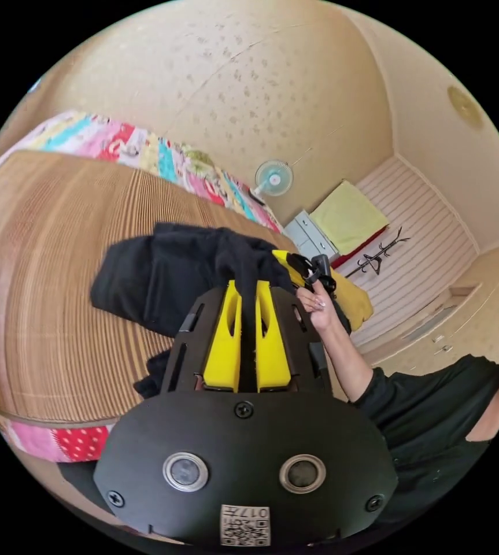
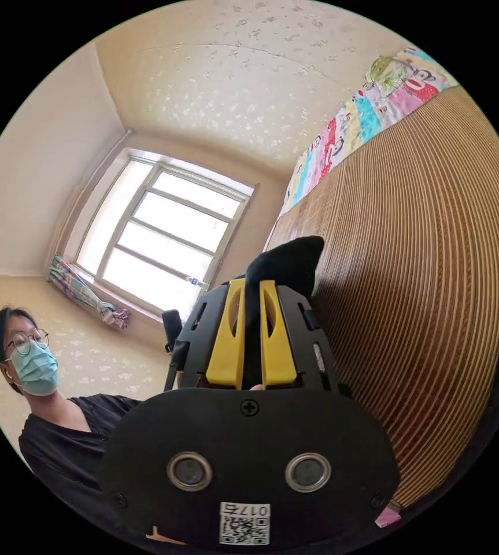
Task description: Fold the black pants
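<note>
In the left gripper view, we see the left gripper with its 2 yellow jaws clamped on a fold of the black pants, which lie bunched on the bamboo mat at 11 o'clock. A hand holds the right gripper at 2 o'clock. In the right gripper view, the right gripper pinches black pants fabric between both jaws.

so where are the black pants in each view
left gripper view: black pants spread mid-frame on the bamboo mat, an edge pinched in the left tool.
right gripper view: a black fold pokes up from the right tool, centre.
shared landmark: the bamboo mat.
</note>
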Motion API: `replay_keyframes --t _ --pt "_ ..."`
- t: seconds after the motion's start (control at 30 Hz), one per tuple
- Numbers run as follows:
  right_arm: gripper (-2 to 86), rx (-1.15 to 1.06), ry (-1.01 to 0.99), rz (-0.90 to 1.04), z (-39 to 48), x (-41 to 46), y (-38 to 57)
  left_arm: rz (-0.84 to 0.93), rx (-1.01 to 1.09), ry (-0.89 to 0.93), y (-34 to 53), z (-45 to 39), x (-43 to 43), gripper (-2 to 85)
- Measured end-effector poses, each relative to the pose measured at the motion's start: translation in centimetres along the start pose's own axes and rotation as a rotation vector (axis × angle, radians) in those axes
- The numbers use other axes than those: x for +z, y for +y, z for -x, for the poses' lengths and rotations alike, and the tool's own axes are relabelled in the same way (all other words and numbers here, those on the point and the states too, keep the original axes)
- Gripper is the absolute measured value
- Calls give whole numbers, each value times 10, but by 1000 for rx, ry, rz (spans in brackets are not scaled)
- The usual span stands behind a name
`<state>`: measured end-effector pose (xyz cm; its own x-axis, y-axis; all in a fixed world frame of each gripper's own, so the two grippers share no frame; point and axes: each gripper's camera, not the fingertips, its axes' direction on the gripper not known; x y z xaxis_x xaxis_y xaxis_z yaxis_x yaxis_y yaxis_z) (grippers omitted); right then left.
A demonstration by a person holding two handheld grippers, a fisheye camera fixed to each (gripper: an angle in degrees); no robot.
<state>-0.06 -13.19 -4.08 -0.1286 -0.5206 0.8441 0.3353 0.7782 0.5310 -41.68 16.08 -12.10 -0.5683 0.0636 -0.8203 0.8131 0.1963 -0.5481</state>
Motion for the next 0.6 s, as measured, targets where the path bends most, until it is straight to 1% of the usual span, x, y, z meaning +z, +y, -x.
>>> replay_keyframes --t 0.03,0.07,0.13,0.17,0.2,0.23,0.27,0.3,0.33,0.37,0.4,0.47,0.53,0.6 --pt "23 -17 5 -7 5 -5 -12 -25 15 -12 -15 -5 -16 31" --pt "24 -34 0 -26 15 -20 -39 -66 44 -36 -48 -12 -48 31" --pt "25 -84 26 -137 33 -54 -80 -113 39 -128 -99 -15 -96 31" --pt "27 -131 58 -190 45 -73 -106 -140 57 -135 -134 -11 -122 32" --pt "30 -173 34 -202 53 -85 -134 -147 99 -48 -174 -3 -131 34" --pt "32 -173 10 -198 54 -87 -149 -138 106 -15 -195 3 -128 35" --pt "37 -139 -11 -182 52 -86 -175 -93 83 -3 -235 20 -112 42" --pt "45 -108 40 -159 48 -79 -196 -30 28 -44 -269 41 -86 52" --pt "49 -100 96 -144 45 -73 -203 4 -11 -76 -281 54 -70 58" --pt "61 -63 241 -128 38 -62 -211 69 -100 -132 -294 79 -36 69" --pt "73 -5 391 -114 25 -51 -209 120 -167 -153 -290 101 -3 80" --pt "89 33 513 -74 10 -40 -195 170 -219 -162 -260 124 38 110" --pt "94 -10 526 -64 1 -31 -166 179 -247 -216 -210 135 59 124" --pt "88 -39 501 20 -19 -14 -118 189 -285 -269 -136 141 72 138"
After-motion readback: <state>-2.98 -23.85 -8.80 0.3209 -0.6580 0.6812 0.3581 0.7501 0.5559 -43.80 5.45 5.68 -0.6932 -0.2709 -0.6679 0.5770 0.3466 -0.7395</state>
